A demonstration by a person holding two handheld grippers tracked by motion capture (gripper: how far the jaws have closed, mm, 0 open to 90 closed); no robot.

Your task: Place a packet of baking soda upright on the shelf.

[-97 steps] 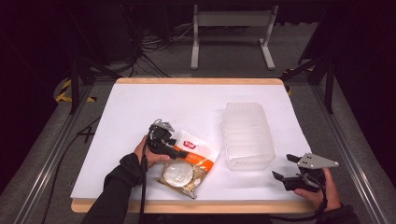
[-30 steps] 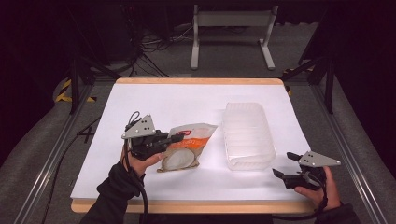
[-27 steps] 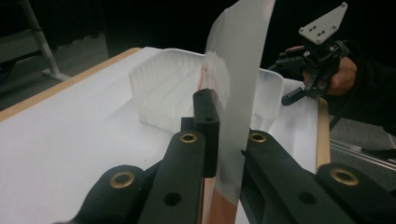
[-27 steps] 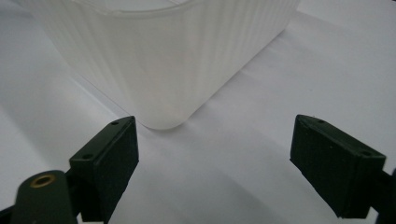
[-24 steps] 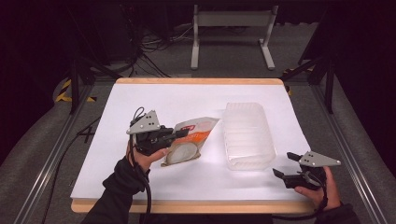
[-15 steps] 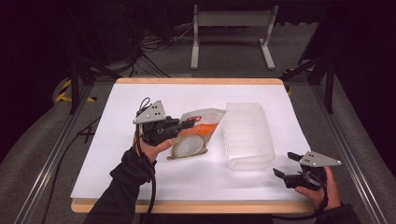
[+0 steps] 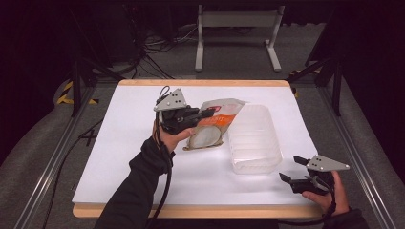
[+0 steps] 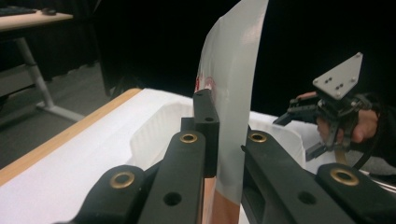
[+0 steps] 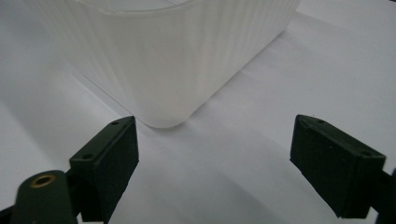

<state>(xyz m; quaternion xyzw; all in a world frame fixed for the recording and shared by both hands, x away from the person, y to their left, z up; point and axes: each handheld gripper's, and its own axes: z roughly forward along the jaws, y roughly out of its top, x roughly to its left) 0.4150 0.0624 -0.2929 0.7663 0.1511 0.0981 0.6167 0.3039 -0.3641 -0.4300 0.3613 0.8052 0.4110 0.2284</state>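
Jaws of the left gripper [image 7: 206,113] are clamped tight on the thin edge of a flat food pouch [image 7: 210,130], pinching the film between the black pads, as the left gripper view shows with the pouch [image 8: 231,88] standing on edge between them. From the high view the pouch hangs tilted off the bench [image 7: 119,157], its top corner at the jaws and its lower end just above or touching the white surface; I cannot tell which. It is a clear and white packet with an orange band and a red mark, and a pale round thing shows through its clear part. Just beside it, on its right, lies a translucent ribbed plastic tub [image 7: 253,138], and the pouch's upper edge reaches to the tub's rim without going inside. Whether the tub holds anything cannot be made out through its cloudy walls. The right gripper [image 7: 292,168] rests near the bench's front right corner, its jaws spread wide and holding nothing, pointed at the tub's near rounded corner [image 9: 163,93].
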